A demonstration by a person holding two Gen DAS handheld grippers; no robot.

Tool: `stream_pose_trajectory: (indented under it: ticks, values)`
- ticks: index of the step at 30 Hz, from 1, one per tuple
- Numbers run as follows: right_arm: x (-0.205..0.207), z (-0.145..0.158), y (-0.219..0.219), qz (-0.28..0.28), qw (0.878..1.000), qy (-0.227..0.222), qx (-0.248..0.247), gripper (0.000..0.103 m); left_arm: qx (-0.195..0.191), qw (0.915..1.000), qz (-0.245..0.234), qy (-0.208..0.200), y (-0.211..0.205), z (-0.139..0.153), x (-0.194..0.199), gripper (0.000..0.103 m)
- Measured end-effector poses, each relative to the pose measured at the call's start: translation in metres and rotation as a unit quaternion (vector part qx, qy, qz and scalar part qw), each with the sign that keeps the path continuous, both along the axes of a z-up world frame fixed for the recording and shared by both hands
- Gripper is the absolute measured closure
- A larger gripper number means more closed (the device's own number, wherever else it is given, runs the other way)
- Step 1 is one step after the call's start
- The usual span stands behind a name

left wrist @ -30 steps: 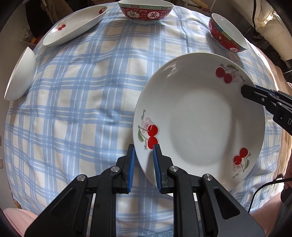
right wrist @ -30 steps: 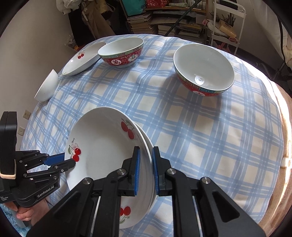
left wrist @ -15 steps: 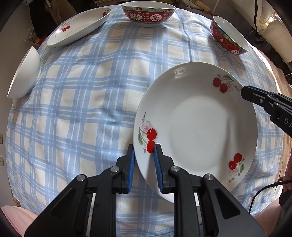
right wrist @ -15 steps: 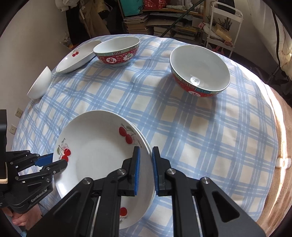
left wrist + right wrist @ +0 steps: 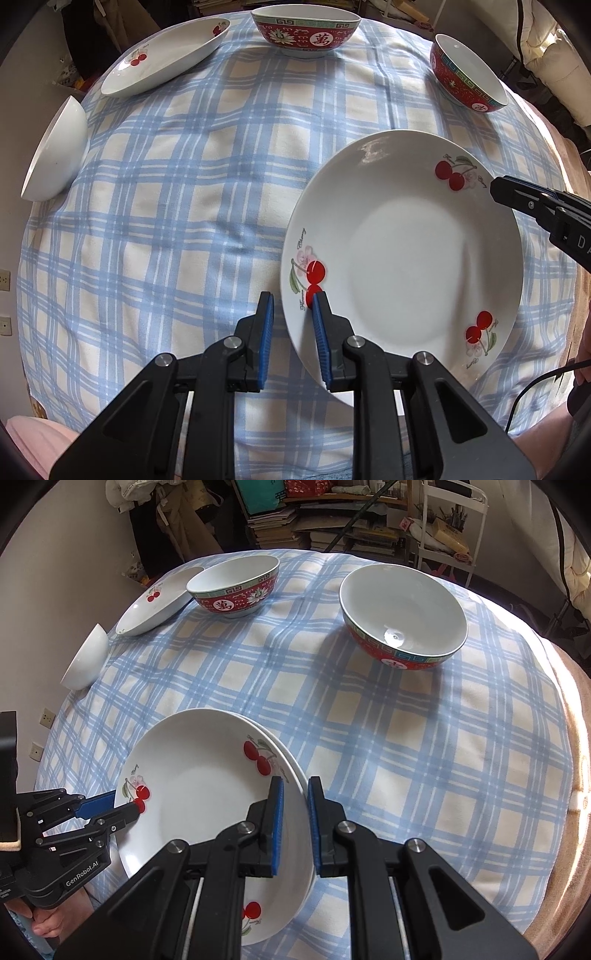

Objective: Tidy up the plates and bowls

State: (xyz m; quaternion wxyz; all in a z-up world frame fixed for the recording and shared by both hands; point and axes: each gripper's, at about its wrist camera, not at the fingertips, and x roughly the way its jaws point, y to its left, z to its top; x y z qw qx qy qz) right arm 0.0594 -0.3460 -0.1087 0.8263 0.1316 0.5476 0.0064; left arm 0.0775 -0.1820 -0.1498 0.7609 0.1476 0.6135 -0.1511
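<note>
Just ahead of both grippers, a white cherry-printed plate [image 5: 406, 251] tops another; the left gripper [image 5: 291, 332] loosely straddles its rim, the right gripper [image 5: 293, 827] pinches it. Beyond: two red bowls [image 5: 236, 587], white bowl [image 5: 55, 147], another plate [image 5: 162, 59].

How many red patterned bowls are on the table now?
2. One red bowl stands at the far edge beside a cherry plate; the other red bowl stands far right. None seems hidden.
</note>
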Motion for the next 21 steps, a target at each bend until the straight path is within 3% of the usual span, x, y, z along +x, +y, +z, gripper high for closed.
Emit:
stream_pose_trajectory:
  ticks: [10, 21]
  values:
    - [0.002, 0.0, -0.002, -0.002, 1.0, 0.0, 0.006, 0.089, 0.007, 1.0, 0.004, 0.005, 0.005, 0.008, 0.001, 0.081]
    - [0.0, -0.003, -0.002, -0.006, 1.0, 0.008, -0.006, 0.089, 0.01, 0.9997, 0.011, -0.019, 0.021, 0.03, 0.008, 0.081]
